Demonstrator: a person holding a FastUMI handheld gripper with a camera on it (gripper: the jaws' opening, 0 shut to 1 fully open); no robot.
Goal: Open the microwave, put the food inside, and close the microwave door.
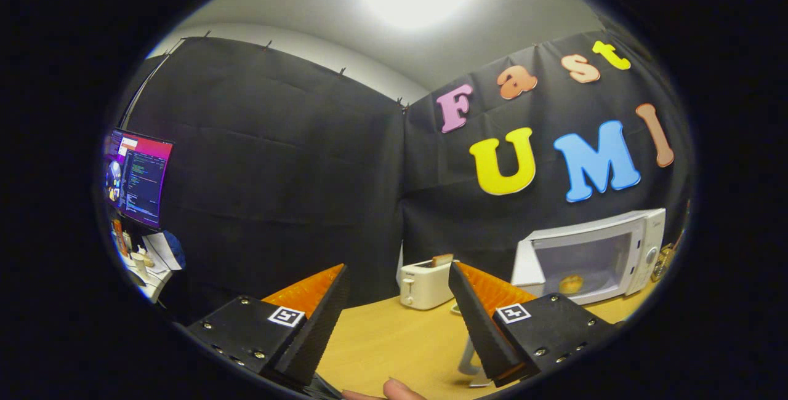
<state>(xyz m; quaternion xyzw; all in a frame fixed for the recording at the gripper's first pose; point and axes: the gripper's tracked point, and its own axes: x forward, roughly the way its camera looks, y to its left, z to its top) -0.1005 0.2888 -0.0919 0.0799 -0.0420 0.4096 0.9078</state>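
A white microwave (594,258) stands on the wooden table (394,332) beyond my right finger, against the booth wall. Its door looks shut, and through the window I see a round yellowish piece of food (570,284) inside. My gripper (400,277) is raised above the table, well back from the microwave, and stands open with nothing between its fingers. A fingertip of a person's hand (400,390) shows at the near edge of the table, between the fingers.
A white toaster (425,284) with a slice of bread in it stands just beyond the fingers, left of the microwave. A white object partly shows behind my right finger (492,301). Off the table's left, a lit monitor (138,178) stands above a cluttered desk.
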